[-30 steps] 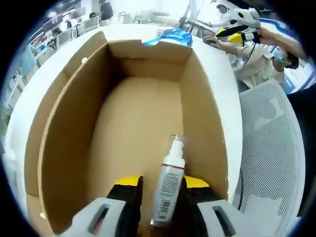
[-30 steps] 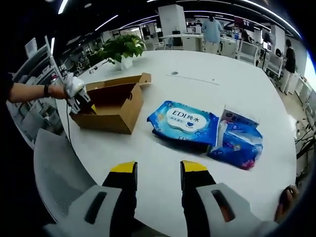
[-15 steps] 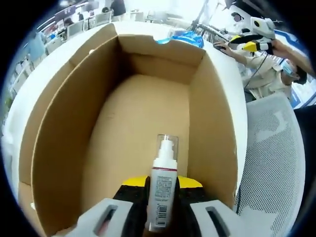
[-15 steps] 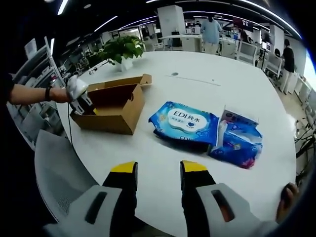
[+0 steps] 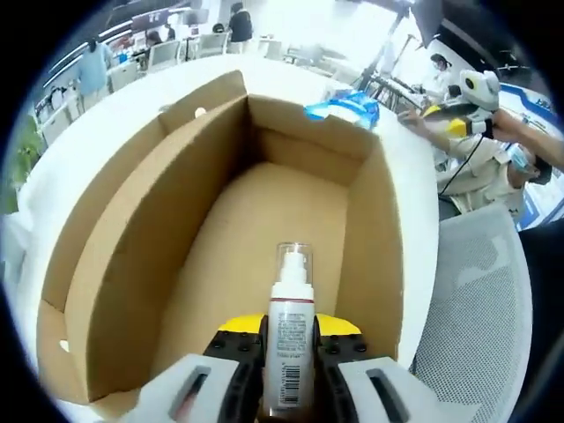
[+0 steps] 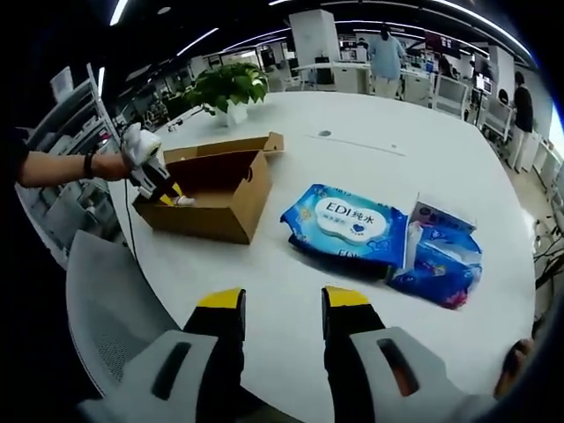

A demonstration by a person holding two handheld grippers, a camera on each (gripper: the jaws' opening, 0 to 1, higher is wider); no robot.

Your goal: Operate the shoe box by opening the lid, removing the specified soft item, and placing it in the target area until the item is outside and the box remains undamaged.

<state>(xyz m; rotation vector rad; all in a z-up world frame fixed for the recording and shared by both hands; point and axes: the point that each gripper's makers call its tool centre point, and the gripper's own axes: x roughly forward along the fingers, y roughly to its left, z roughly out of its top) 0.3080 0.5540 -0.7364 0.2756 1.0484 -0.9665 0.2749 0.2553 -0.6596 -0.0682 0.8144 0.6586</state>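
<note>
An open brown cardboard box (image 5: 132, 256) lies below my left gripper (image 5: 289, 339). The jaws are shut on a white spray bottle (image 5: 289, 352) with a clear cap, held above the box floor and pointing forward. In the right gripper view the same box (image 6: 207, 220) stands at the left of a white table. A person's hand holds the left gripper (image 6: 170, 192) at the box's near end, with the bottle (image 6: 183, 201) sticking out of its jaws. My right gripper (image 6: 282, 304) hovers open over the table's near edge with nothing between its jaws.
A blue wet-wipes pack (image 6: 348, 220) and a second blue pack (image 6: 445, 260) lie right of the box. A potted plant (image 6: 231, 86) stands behind it. A white mesh chair (image 6: 106, 308) is at the table's near left edge. People and desks fill the room behind.
The left jaws closed on the spray bottle and raised it off the box floor. The right gripper stays open; its view has shifted slightly.
</note>
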